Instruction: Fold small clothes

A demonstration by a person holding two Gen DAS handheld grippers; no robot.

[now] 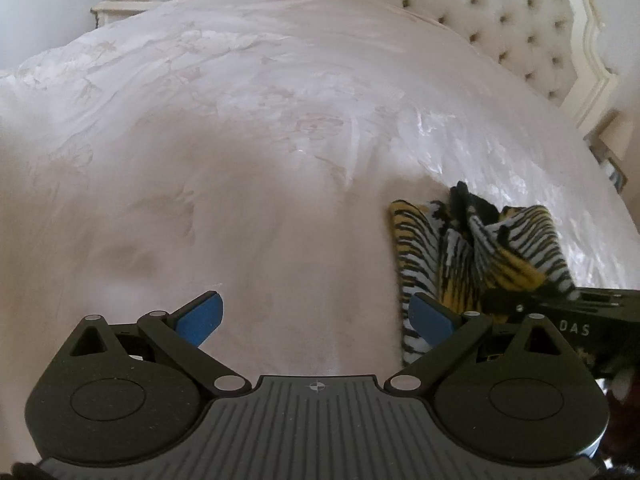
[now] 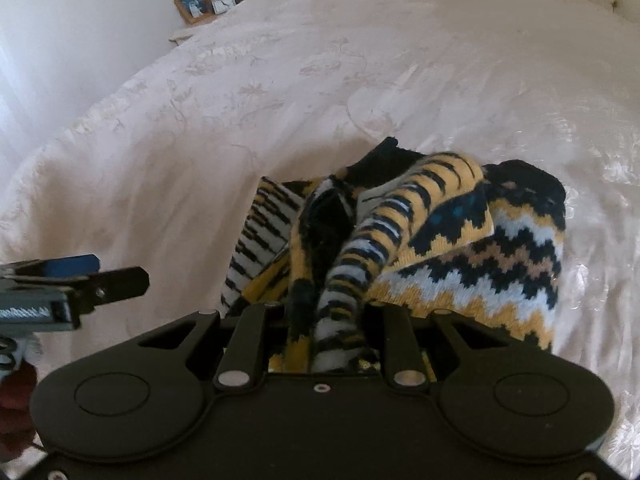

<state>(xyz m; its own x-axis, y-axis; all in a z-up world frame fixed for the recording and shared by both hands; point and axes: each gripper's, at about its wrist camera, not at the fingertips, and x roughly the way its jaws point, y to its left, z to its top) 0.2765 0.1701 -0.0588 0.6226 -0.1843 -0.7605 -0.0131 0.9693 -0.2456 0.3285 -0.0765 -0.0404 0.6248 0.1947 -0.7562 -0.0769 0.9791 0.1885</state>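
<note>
Right gripper [image 2: 326, 320] down-tilted, gripping sweater [image 2: 460, 264]

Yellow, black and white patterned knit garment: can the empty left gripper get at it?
Probably yes: the knit garment sits just beside the open left gripper, nothing between; the right gripper holds it.

Both wrist cameras look steeply down along their claws, close over the bed [image 1: 260, 140]; both views share the patterned knit [image 2: 460, 248] and the nightstand [image 1: 132, 2].

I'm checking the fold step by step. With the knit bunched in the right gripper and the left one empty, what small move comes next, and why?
Probably lower the striped knit onto the bedspread. It hangs crumpled from the right gripper, whose jaws are closed on it, while the left gripper is open and free to take a loose edge.
</note>
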